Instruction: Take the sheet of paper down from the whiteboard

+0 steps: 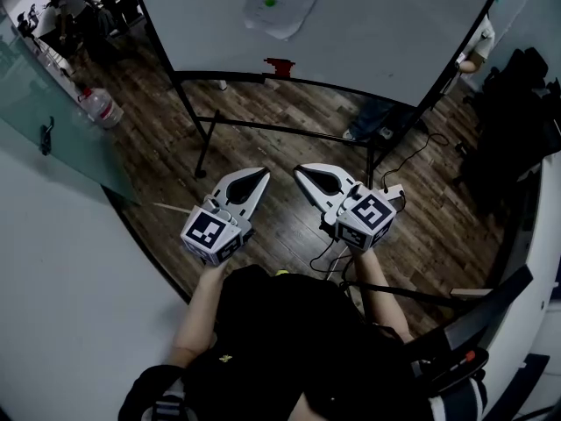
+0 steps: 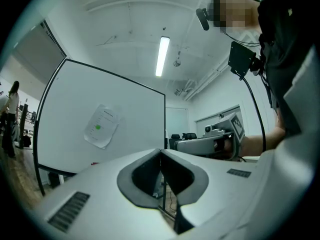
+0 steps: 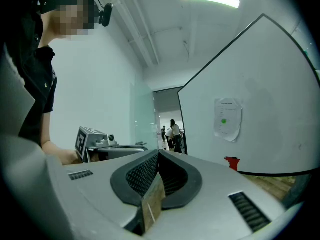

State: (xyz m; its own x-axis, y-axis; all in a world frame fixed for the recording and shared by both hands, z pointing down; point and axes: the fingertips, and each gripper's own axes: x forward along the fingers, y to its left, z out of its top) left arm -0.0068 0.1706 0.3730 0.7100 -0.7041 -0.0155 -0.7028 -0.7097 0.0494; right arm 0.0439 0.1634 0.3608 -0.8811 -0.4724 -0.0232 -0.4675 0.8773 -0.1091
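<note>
Wooden floor separates the person from the whiteboard, where the sheet of paper hangs at the far side. The left tool and right tool are pressed together, empty, well short of it. One should spread before nipping a loose edge.

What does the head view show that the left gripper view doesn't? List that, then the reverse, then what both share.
Only the head view: a water bottle at the left and a loose cable at the right.

Only the left gripper view: a lit ceiling lamp and black chairs past the board's edge.

Both: the whiteboard with the sheet of paper hanging on it, plus the left gripper and the right gripper, both shut and well short of the board.
</note>
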